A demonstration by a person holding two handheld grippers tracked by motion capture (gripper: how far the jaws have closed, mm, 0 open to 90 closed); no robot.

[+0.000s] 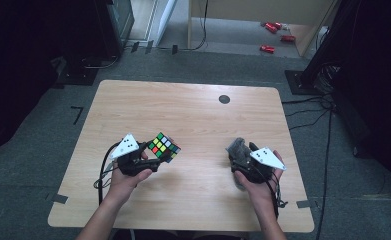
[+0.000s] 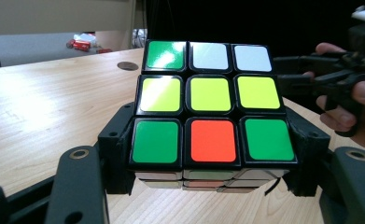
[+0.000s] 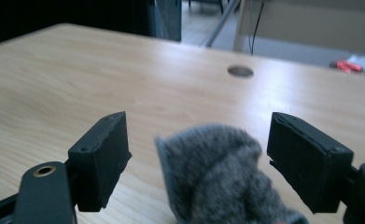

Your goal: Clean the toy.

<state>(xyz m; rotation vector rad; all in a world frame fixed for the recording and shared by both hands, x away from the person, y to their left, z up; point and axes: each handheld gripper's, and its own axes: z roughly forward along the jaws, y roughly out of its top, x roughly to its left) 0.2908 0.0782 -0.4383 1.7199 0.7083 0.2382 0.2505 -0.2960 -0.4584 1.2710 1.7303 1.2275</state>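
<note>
Your left gripper [image 2: 208, 186] is squeezing the cube [image 2: 208, 105] tight by its two sides. The cube is up off the table [image 1: 193, 115], tipped a bit, with its colours facing up. Keep that hold steady.

Your right gripper [image 3: 199, 154] is let go: its jaws stand wide apart. The grey cloth [image 3: 217, 172] sticks up between them, and no pad is pressing on it. The cloth is well to the right of the cube.

I think you want to wipe the cube. So close on a thick fold of cloth first. Then bring the cloth over to the cube and rub softly, so the cube does not slip or twist.
</note>
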